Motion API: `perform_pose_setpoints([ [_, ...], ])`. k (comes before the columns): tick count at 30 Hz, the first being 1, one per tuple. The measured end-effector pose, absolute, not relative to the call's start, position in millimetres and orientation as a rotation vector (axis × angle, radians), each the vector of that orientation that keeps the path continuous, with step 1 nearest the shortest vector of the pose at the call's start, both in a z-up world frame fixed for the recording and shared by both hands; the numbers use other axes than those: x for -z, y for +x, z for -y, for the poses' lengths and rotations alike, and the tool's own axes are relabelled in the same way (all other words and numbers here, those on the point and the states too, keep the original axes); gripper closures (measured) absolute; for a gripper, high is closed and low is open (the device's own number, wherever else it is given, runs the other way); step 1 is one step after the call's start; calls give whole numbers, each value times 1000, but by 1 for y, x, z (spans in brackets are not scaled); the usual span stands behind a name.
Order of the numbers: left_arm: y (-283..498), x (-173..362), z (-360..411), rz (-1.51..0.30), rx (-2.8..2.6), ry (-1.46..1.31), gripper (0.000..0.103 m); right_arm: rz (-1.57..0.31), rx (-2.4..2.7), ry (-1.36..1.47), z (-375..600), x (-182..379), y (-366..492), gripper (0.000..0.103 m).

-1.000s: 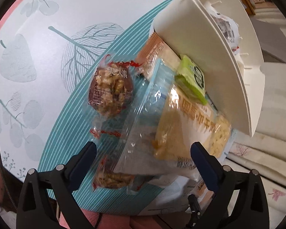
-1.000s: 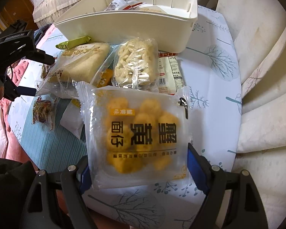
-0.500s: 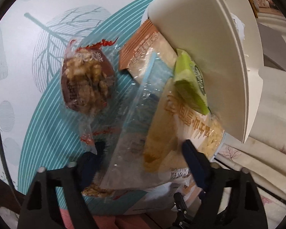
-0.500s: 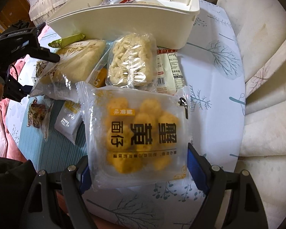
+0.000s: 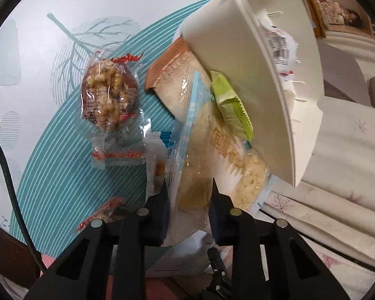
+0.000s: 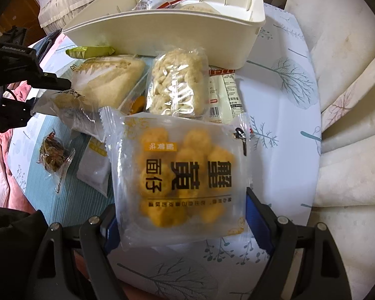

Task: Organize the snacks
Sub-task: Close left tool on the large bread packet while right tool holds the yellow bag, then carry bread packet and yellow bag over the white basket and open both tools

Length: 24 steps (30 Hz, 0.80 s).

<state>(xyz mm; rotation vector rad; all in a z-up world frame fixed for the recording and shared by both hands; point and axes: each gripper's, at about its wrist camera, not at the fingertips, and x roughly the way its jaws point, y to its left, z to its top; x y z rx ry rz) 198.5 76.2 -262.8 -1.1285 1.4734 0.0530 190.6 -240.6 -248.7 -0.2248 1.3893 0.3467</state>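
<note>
My left gripper [image 5: 189,197] is shut on the near end of a clear bag with a pale bread slice [image 5: 200,155]; the same bag shows in the right wrist view [image 6: 105,82], with the left gripper [image 6: 41,92] at its left end. The bag lies against a white bin [image 5: 237,57] that holds several packets [image 6: 162,2]. My right gripper [image 6: 180,215] is wide open around a clear bag of yellow buns [image 6: 182,172], whose sides touch neither finger.
A walnut cake packet [image 5: 110,100], an orange-brown packet [image 5: 170,67] and a green packet [image 5: 232,105] lie by the bin. A puffed rice bar [image 6: 177,82], a white sachet [image 6: 225,92], a grey packet [image 6: 93,167] and a dark snack [image 6: 52,150] surround it. Sofa cushions [image 6: 350,100] at right.
My left gripper moved forward over the bread bag and closed on its near end. The right gripper stayed open around the yellow bun bag and drew slightly nearer the bin.
</note>
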Motion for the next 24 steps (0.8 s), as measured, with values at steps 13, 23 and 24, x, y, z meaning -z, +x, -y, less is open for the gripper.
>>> perform_pose_setpoints([
  [13,173,190,-80,-1357,36,-1079,83,-1297,-349,-225,233,209,174,19],
  [23,168,125,-81,-1259,138,-1006,83,-1203,-398,-228,213,170,176,19],
  [24,170,119,-80,-1250,140,-989,83,-1190,-405,-226,210,164,177,19],
])
